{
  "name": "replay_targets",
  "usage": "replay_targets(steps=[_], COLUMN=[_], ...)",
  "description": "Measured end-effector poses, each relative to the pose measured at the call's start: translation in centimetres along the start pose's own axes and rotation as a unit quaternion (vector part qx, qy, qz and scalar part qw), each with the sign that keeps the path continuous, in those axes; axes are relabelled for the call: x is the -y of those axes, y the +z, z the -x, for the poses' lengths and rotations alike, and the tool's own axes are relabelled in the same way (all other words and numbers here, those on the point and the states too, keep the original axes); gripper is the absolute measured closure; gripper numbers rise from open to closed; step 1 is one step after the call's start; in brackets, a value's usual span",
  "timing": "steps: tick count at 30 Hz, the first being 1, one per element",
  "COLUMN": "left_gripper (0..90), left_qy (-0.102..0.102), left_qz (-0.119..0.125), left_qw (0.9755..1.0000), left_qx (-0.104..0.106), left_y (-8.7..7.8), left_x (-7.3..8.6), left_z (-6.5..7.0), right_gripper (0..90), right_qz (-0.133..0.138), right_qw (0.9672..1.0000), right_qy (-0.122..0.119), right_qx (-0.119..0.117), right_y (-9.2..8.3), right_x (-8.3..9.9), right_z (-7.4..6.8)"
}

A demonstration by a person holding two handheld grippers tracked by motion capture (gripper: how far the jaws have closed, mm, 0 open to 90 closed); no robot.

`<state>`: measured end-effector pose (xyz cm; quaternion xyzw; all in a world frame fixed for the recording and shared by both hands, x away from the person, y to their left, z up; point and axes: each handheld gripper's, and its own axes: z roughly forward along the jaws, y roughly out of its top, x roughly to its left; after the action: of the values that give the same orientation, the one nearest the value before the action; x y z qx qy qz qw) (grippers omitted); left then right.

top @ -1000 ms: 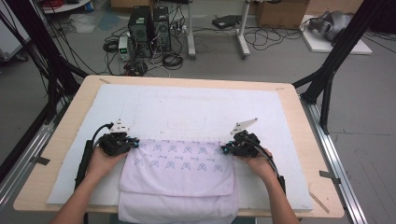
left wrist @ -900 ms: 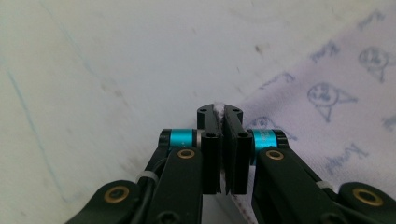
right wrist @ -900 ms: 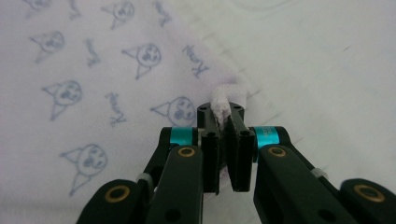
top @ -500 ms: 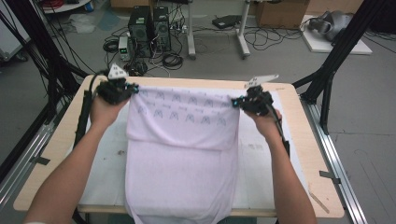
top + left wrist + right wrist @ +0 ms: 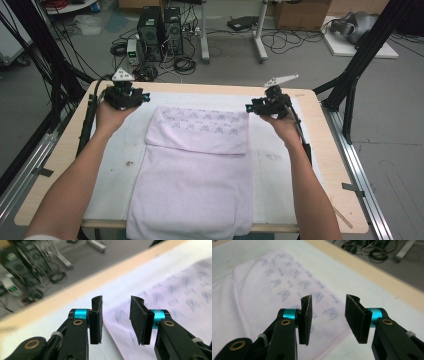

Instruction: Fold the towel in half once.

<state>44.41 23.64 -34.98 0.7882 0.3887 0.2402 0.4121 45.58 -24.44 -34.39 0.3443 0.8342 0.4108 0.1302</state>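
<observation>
Pale wood table (image 5: 60, 165) first, w/ a white mat (image 5: 115, 165) spread over most of it. On the mat lies the pinkish-white towel (image 5: 192, 192), running from centre down to 6 o'clock, where its near edge hangs just past the table lip. Its far end is folded back toward me: the printed flap (image 5: 202, 131) sits across the towel's 12 o'clock part, small blue motifs facing up, lying flat.

My left gripper (image 5: 134, 98) hangs at about 10 o'clock of the towel, just off the flap's far-left corner; my right gripper (image 5: 257, 106) at about 2 o'clock, just off the far-right corner. Both have just been opening, and in each gripper view the black pads stand spread w/ nothing between them, cloth below and beyond, not pinched. So I read this as the release: first fold laid, corners let go.

Next, prob. another fold. That calls for picking fresh corners, either the near ones at 6 o'clock or the two on one side, getting one pad under the edge, pinching both layers evenly, and carrying both hands in step so the fold lands square and the flap isn't dragged.
</observation>
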Motion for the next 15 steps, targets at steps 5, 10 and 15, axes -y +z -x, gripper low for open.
replay_targets(steps=[5, 10, 15], left_gripper=[59.0, 61.3, 65.6], left_qy=[0.000, 0.015, 0.021], left_qz=[-0.018, -0.043, -0.046], left_qw=[0.9992, 0.9972, 0.9964], left_qx=[0.037, 0.060, 0.069], left_y=[0.2, 0.4, 0.6], left_x=[4.5, 7.4, 9.0], left_z=[1.6, 3.3, 4.1], right_gripper=[55.8, 58.6, 60.4], right_qz=[-0.030, -0.042, -0.055], right_qw=[0.9993, 0.9981, 0.9967], right_qy=[-0.008, -0.010, -0.018], right_qx=[-0.021, -0.043, -0.056], right_y=[1.5, 2.4, 3.1], right_x=[3.5, 6.8, 8.9], right_z=[-2.0, -4.0, -5.4])
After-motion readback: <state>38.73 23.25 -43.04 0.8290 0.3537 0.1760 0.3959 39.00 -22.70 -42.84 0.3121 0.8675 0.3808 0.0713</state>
